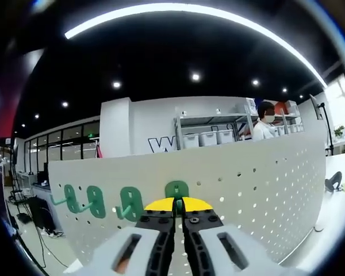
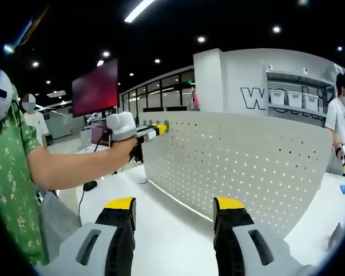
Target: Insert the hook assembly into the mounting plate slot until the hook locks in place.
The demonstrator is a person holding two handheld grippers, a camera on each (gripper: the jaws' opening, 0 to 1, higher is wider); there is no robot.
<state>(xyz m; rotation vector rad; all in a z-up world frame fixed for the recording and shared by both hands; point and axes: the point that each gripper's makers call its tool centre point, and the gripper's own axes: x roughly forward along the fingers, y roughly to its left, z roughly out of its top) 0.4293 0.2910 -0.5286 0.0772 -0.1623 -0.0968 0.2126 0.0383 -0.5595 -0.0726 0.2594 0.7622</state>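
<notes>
At the board's top edge: the left gripper (image 1: 177, 208) had its yellow-tipped fingers (image 1: 158, 204) drawn together on a green hook (image 1: 176, 190), which sat against the white pegboard (image 1: 264, 190).
Left fingers: nearly closed, with the hook's lower part between the tips; how firm the hold was could not be told for sure, since the tips hid the contact.
Other hooks: three more green hooks hung on the board to the left in the left gripper view, the nearest (image 1: 128, 203) just beside the held one, then one (image 1: 94, 201) and another (image 1: 71, 198) further along.
Right gripper: in the right gripper view its own fingers (image 2: 119, 206) stood wide apart with nothing between them, the gripper (image 2: 175, 208) low over the white surface (image 2: 178, 230) and well apart from the board.
Left gripper from the right: a bare forearm (image 2: 75, 164) held it up to the board's upper left corner (image 2: 155, 131).
Board: upright on the surface, curved by the lens.
Background: a person in a green patterned top (image 2: 6, 172) at the left, shelving with bins (image 1: 210, 137) behind the board.
</notes>
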